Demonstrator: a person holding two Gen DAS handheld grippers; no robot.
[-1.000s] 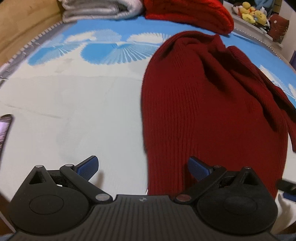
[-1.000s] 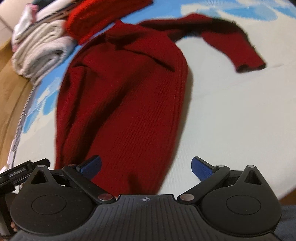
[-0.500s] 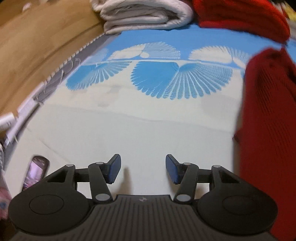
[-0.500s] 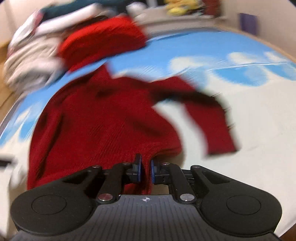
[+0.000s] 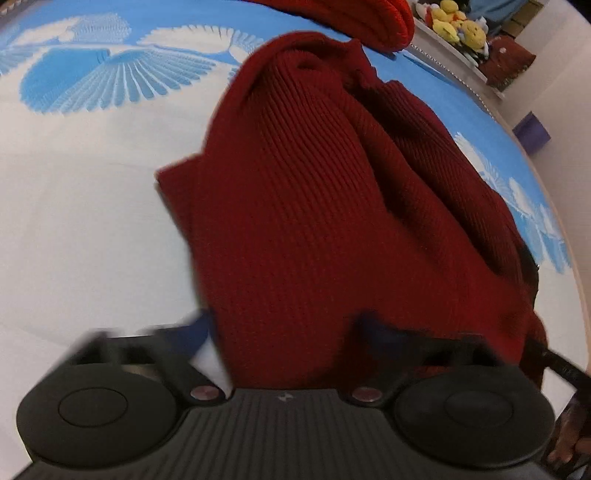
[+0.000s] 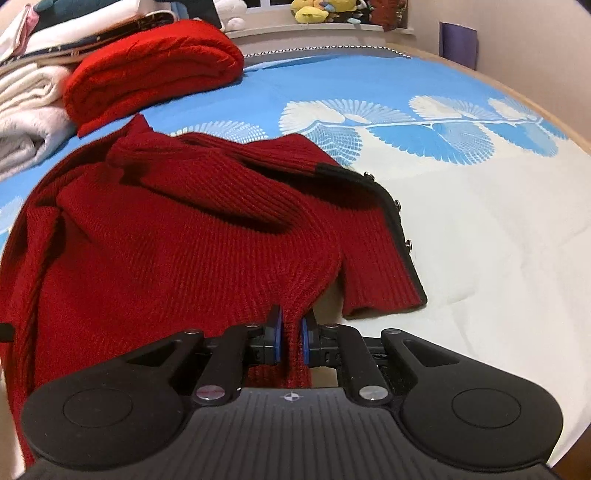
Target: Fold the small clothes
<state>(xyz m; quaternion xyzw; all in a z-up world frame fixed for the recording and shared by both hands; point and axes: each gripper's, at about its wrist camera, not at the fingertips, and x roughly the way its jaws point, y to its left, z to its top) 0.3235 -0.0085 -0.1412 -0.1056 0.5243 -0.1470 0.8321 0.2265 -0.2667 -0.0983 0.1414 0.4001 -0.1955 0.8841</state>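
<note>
Dark red ribbed sweater [image 6: 177, 236] lies bunched on the bed sheet [image 6: 498, 229], which is white with blue fan prints. Right gripper [image 6: 290, 338] has its jaws pinched shut on a fold of the sweater's near edge, the blue pads [image 6: 276, 338] pressing the knit from both sides. One sleeve [image 6: 380, 273] is folded in over the body, cuff lying on the sheet just right of the gripper. Left gripper [image 5: 284, 332] is blurred, jaws spread wide, sweater [image 5: 332, 206] hem lying between them; left finger over bare sheet [image 5: 74, 206], right finger over the knit. A brighter red folded sweater [image 6: 155, 62] sits beyond, beside a stack of white folded laundry [image 6: 26, 110]. Yellow plush toys [image 5: 458, 26] on the far ledge.
</note>
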